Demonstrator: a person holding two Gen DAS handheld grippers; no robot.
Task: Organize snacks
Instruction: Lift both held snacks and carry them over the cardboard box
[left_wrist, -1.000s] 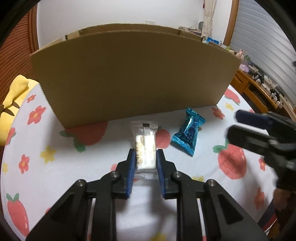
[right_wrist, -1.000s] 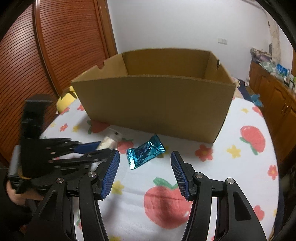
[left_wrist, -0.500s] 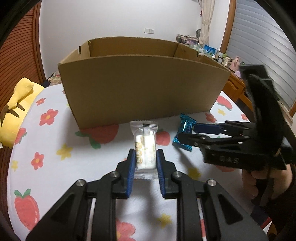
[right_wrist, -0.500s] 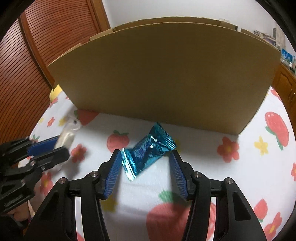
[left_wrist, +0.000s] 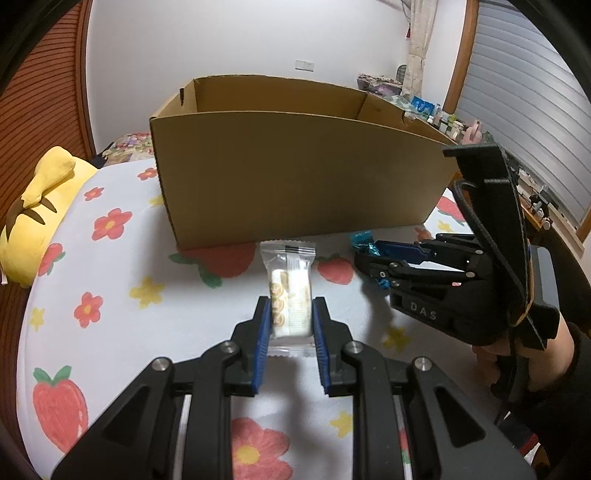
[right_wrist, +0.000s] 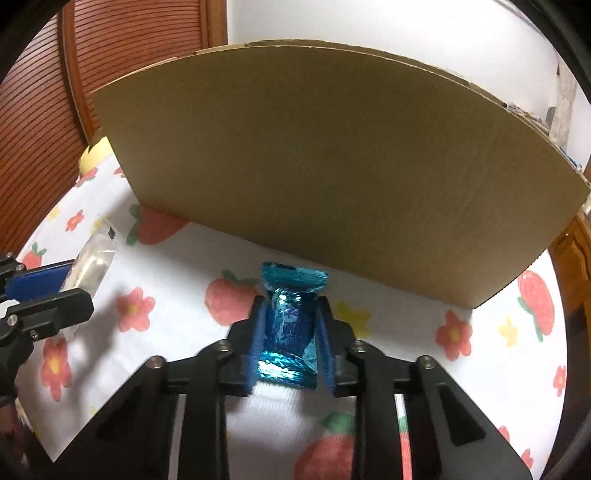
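I have one snack in each gripper. My left gripper (left_wrist: 289, 325) is closed down to the width of the clear-wrapped wafer packet (left_wrist: 289, 291), its blue pads pressing the packet's two long edges, with the sealed top end sticking out toward twelve o'clock. My right gripper (right_wrist: 291, 341) is likewise pinched around the blue foil candy (right_wrist: 290, 325), the crimped end fanning out beyond the tips. From the left camera the right gripper sits at about three o'clock of the wafer, near but apart from it.

The cardboard box (left_wrist: 295, 177) stands open-topped at twelve o'clock from both grippers, on the worktop (left_wrist: 110, 280) with its strawberry-and-flower cloth. Whether either snack is fully clear of the cloth I cannot tell.

I judge this to be the end of the grasp step, both pickups made and nothing yet dropped in the box. The next move calls for raising each gripper above the near wall of the box, carrying forward over the rim, and only then letting go. The right side sits lower against that wall, so it needs the bigger climb.
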